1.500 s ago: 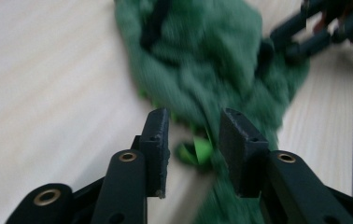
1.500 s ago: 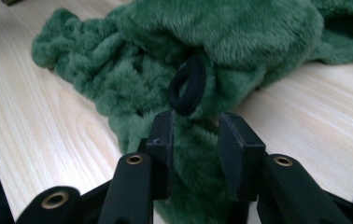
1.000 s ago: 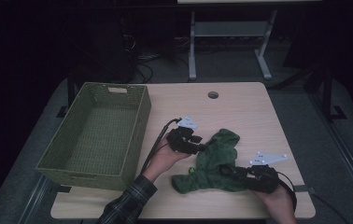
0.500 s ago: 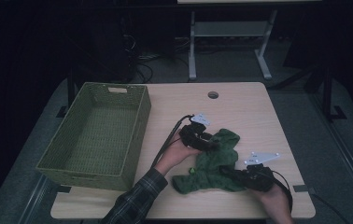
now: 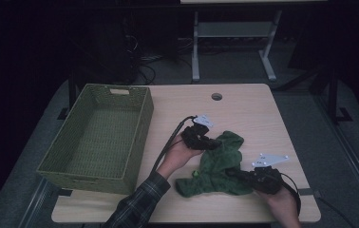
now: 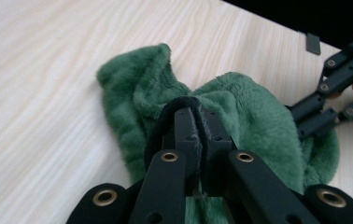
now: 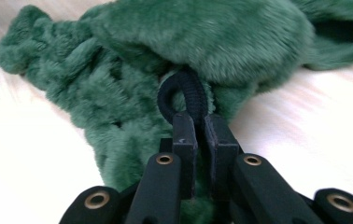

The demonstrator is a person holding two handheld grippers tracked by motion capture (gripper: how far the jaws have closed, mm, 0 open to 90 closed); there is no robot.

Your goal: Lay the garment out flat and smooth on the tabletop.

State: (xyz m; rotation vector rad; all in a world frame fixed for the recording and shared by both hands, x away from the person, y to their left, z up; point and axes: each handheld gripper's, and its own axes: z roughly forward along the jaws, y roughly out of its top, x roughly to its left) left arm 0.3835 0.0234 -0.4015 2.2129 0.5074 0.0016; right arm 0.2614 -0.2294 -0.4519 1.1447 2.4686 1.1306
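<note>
The pale wooden counter point(image 5: 244, 107) carries a green woven basket point(image 5: 99, 137) on its left half, standing open with nothing visible inside, and a crumpled green fleece cloth point(image 5: 218, 166) on the right half near the front edge, well apart from the basket. The cloth looks light, soft and limp: it will sag and stretch under its own folds instead of holding a shape, and its thick pile gives the jaws plenty to bite, so a pinch on an edge or a raised fold should hold without slipping. The left gripper point(image 5: 211, 142) sits at the cloth's far left corner, and its jaws have just closed onto a ridge of the fleece, with the fabric pressed between the pads. The right gripper point(image 5: 237, 173) lies low at the cloth's near right edge, its jaws having just drawn together on the fabric as well. The high view gives the layout of basket, cloth and both hands but leaves the grips dark and small. The left gripper view shows the pinched fold point(image 6: 198, 105) between the nearly meeting jaws and the other gripper's linkage beyond, while the right gripper view shows the plush bunched above its own closed jaws and a black cord loop point(image 7: 184, 93) curling over their tips.
</note>
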